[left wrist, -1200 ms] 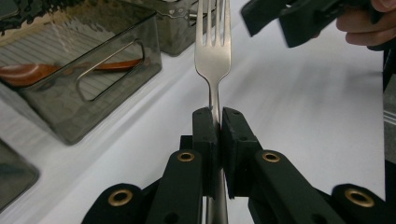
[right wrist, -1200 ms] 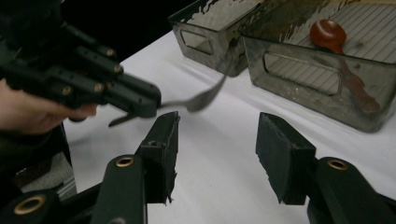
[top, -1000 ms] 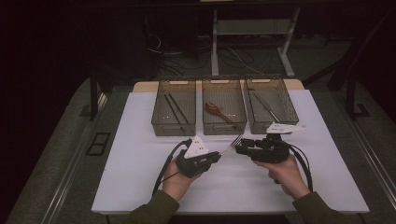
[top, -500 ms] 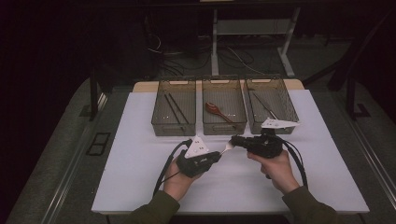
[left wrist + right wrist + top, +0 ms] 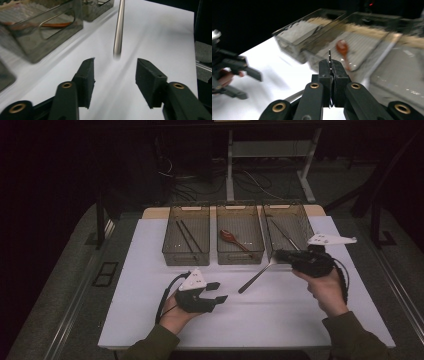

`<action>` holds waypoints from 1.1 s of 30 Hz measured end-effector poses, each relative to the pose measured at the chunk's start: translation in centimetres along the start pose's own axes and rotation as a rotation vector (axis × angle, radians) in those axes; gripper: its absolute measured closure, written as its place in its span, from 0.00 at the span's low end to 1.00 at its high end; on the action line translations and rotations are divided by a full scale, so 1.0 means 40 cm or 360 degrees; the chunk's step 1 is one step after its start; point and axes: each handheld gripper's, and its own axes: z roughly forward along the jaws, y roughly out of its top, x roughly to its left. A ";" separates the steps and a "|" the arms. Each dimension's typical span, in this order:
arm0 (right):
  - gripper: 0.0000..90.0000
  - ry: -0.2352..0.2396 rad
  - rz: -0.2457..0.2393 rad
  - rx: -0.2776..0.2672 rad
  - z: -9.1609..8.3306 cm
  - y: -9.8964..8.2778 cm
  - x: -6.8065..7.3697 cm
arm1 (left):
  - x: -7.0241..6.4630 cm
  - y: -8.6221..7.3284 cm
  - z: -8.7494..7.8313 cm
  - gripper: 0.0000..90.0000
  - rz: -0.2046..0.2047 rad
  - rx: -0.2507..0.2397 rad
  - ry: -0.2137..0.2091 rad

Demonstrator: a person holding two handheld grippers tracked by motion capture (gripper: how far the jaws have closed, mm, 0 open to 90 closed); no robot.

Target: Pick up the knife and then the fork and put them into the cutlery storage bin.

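The right claw (image 5: 278,255) is gripping a metal fork (image 5: 256,277) by its tine end, jaws pinched tight on it, as the right claw view shows with the thin metal edge (image 5: 329,58) standing up between the pads. The fork is hanging just in front of the right bin (image 5: 289,227), its long axis slanting from the claw down and toward the person's left, the handle tip pointing at the left claw (image 5: 216,291). The left claw is standing half open with nothing in it; its jaws have just been opening, and in its own view the handle end (image 5: 118,37) is floating ahead of the gap, clear of both pads (image 5: 87,75). The right hand is the one carrying the fork, so the likely next move is a short lift toward the right bin, where other cutlery (image 5: 285,234) is already lying. The middle bin (image 5: 240,232) is holding a red spoon (image 5: 231,237), the left bin (image 5: 186,235) dark sticks (image 5: 187,236). All three bins are sitting at the far edge of a white desk (image 5: 150,270) in a dim room with cables on the floor beyond.
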 end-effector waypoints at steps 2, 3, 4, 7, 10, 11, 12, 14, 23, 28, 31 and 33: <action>0.98 -0.0051 0.0004 -0.0023 -0.026 0.019 -0.020 | 0.005 -0.010 -0.014 0.50 -0.0034 -0.0026 -0.0003; 0.98 -0.0078 -0.0002 -0.0034 -0.040 0.029 -0.030 | 0.008 -0.015 -0.023 0.49 -0.0044 -0.0039 -0.0002; 0.98 -0.0111 -0.0006 -0.0054 -0.059 0.043 -0.043 | 0.010 -0.018 -0.028 0.47 -0.0048 -0.0044 -0.0002; 0.98 -0.0205 -0.0038 -0.0089 -0.100 0.078 -0.070 | 0.018 -0.033 -0.046 0.42 -0.0053 -0.0041 0.0001; 0.98 -0.0310 -0.0051 -0.0115 -0.140 0.119 -0.104 | 0.028 -0.048 -0.063 0.39 -0.0061 -0.0040 0.0012; 0.98 -0.0343 -0.0060 -0.0117 -0.152 0.133 -0.115 | 0.033 -0.054 -0.069 0.37 -0.0064 -0.0041 0.0018; 0.98 -0.0389 -0.0069 -0.0122 -0.164 0.150 -0.130 | 0.036 -0.058 -0.072 0.36 -0.0076 -0.0048 0.0018; 0.98 -0.0451 -0.0082 -0.0107 -0.176 0.171 -0.150 | 0.043 -0.063 -0.078 0.32 -0.0078 -0.0047 0.0021; 0.98 -0.0733 -0.0200 0.0160 -0.161 0.216 -0.234 | 0.051 -0.072 -0.075 0.24 -0.0066 0.0000 0.0003; 0.98 -0.0826 -0.0290 0.0344 -0.111 0.204 -0.268 | 0.050 -0.071 -0.074 0.23 -0.0079 -0.0001 0.0007; 0.98 -0.0815 -0.0352 0.0461 -0.061 0.195 -0.276 | 0.052 -0.071 -0.075 0.23 -0.0079 -0.0004 0.0005; 0.98 -0.0785 -0.0374 0.0511 -0.032 0.193 -0.276 | 0.053 -0.072 -0.075 0.22 -0.0083 -0.0001 0.0005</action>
